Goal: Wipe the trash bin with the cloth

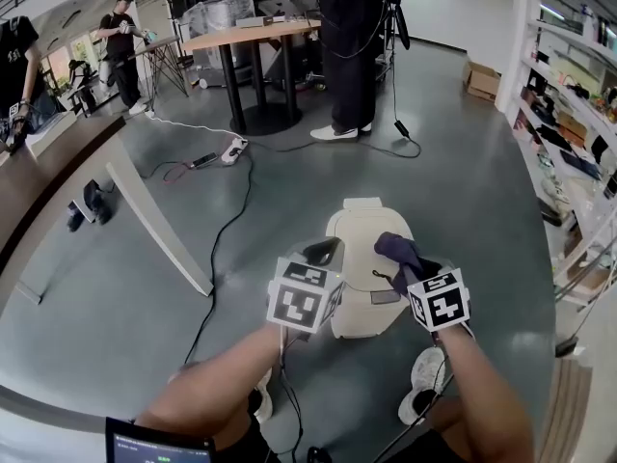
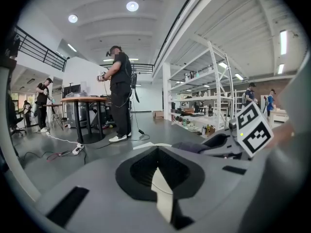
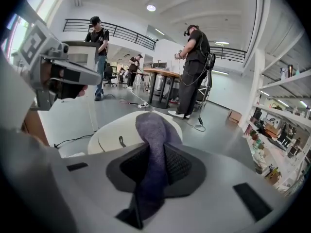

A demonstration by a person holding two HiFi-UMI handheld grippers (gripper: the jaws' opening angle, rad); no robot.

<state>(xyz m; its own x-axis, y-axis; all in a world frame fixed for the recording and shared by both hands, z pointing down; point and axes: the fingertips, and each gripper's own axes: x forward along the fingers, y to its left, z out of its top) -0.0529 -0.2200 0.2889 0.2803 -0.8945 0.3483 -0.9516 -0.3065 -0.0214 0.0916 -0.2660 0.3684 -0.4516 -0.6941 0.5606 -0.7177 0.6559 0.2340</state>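
The right gripper (image 3: 153,165) is clamped on the purple cloth (image 3: 152,129), resting on the cream trash bin (image 1: 359,242) lid. The left gripper (image 2: 158,174) pinches the bin's left edge.

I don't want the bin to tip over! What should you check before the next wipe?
1. The purple cloth is clamped in the right tongs: ok.
2. The left tongs steady the cream plastic trash bin: ok, they are shut on a cream edge, seemingly its rim.
3. The cloth sits over the bin's top: ok.
4. The cloth actually touches the bin: cannot tell.
5. The black cable on the grey floor lies apart from the bin: ok.
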